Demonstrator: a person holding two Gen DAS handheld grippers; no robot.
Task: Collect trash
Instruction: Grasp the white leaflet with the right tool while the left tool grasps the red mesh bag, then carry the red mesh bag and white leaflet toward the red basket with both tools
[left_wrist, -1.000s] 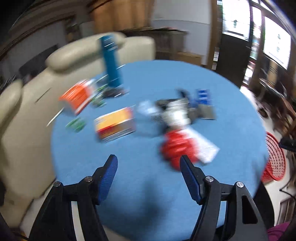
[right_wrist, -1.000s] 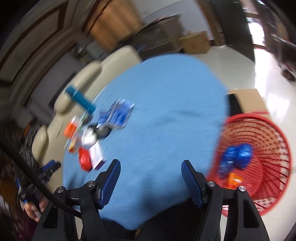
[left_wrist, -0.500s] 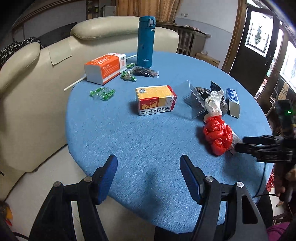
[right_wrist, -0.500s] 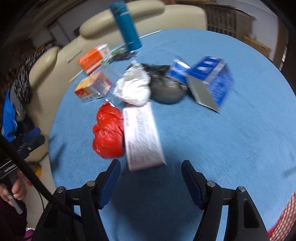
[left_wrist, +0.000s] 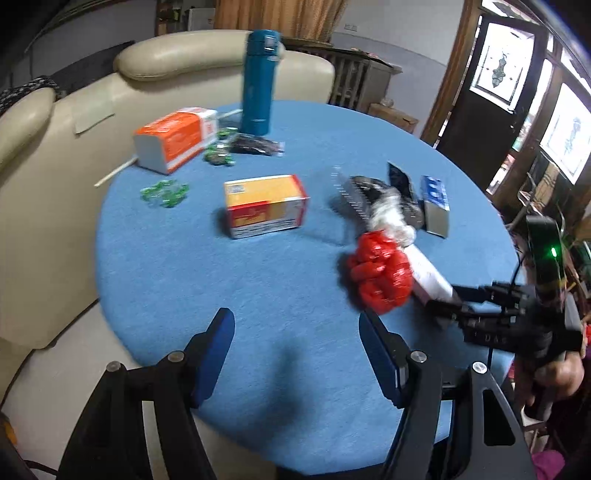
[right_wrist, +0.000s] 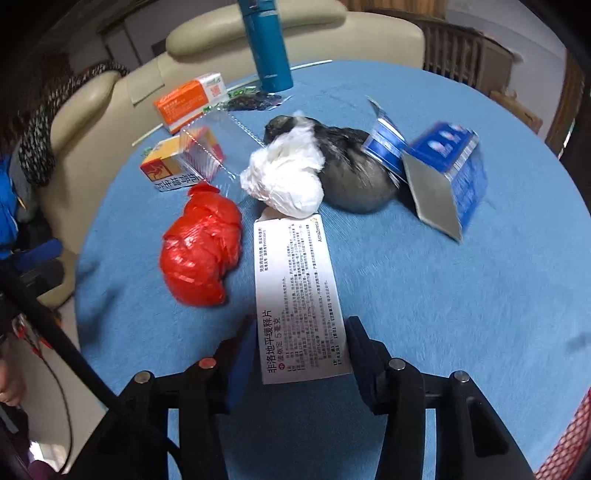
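A white medicine box (right_wrist: 299, 291) lies on the round blue table (right_wrist: 443, 295), its near end between the fingers of my right gripper (right_wrist: 301, 354), whose jaws stand close to its sides; contact is unclear. The right gripper also shows in the left wrist view (left_wrist: 443, 299) at that box (left_wrist: 428, 273). A crumpled red bag (right_wrist: 201, 251) lies left of the box, a white bag (right_wrist: 286, 181) and a grey bag (right_wrist: 351, 173) behind it. My left gripper (left_wrist: 295, 354) is open and empty over the table's near edge.
A blue carton (right_wrist: 447, 177), a yellow-red box (left_wrist: 264, 205), an orange-white box (left_wrist: 173, 138), a teal flask (left_wrist: 258, 81), green candies (left_wrist: 164, 190) and a clear plastic tray (right_wrist: 214, 147) lie on the table. A cream sofa (left_wrist: 44, 166) stands behind. A red basket's rim (right_wrist: 569, 443) shows at lower right.
My right gripper swung from the red basket to the table and now has its fingers around the white box's near end. My left gripper came slightly closer to the table.
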